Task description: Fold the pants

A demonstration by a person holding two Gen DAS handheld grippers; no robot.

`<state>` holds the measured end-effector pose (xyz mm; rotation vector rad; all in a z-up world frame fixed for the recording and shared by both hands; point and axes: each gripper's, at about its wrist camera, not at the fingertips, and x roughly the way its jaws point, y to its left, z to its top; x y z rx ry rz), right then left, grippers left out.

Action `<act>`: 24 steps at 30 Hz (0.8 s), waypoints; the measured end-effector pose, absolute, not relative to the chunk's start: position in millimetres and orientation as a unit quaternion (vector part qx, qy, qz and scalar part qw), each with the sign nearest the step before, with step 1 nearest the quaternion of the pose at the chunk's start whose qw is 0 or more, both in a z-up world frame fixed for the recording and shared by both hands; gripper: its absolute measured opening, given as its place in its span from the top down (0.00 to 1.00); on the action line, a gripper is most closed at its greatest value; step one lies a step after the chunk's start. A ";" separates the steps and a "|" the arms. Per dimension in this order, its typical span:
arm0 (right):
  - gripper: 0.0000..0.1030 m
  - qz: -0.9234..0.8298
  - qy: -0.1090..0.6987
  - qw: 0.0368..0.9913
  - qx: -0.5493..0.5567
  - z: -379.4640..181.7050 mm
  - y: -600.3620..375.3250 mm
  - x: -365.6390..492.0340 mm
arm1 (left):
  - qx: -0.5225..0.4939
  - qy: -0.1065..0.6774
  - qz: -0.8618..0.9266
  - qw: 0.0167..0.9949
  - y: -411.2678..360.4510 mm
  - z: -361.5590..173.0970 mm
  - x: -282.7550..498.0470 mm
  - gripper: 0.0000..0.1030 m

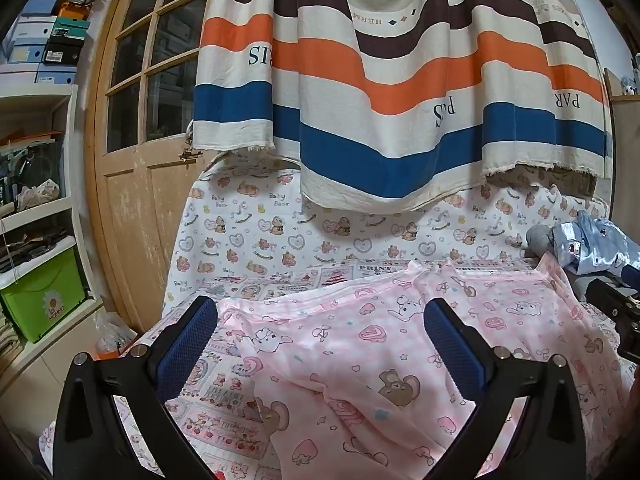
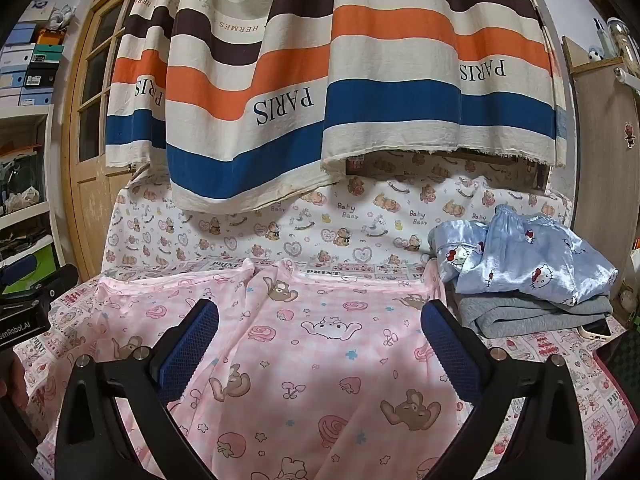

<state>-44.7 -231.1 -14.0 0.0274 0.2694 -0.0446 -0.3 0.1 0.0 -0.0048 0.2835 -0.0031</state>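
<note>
Pink pants are spread flat on the printed bed sheet, under both spread, empty sets of fingers.
Only the right view shows the blue satin pajamas stacked on grey folded cloth; green bin is seen only left.

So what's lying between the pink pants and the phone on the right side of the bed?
In the right wrist view, a folded grey garment with shiny blue pajamas piled on top lies between the pink pants and the phone.
</note>
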 end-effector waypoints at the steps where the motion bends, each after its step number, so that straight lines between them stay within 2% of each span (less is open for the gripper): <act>1: 0.01 -0.022 0.134 0.991 0.014 -14.0 -231.1 -44.7 | -0.005 0.143 -0.002 0.990 0.5 -0.1 -0.2 0.01; 24: 0.01 -0.022 0.134 0.991 0.013 -13.9 -231.2 -44.6 | -0.001 0.144 0.001 0.990 0.4 0.1 -0.6 0.01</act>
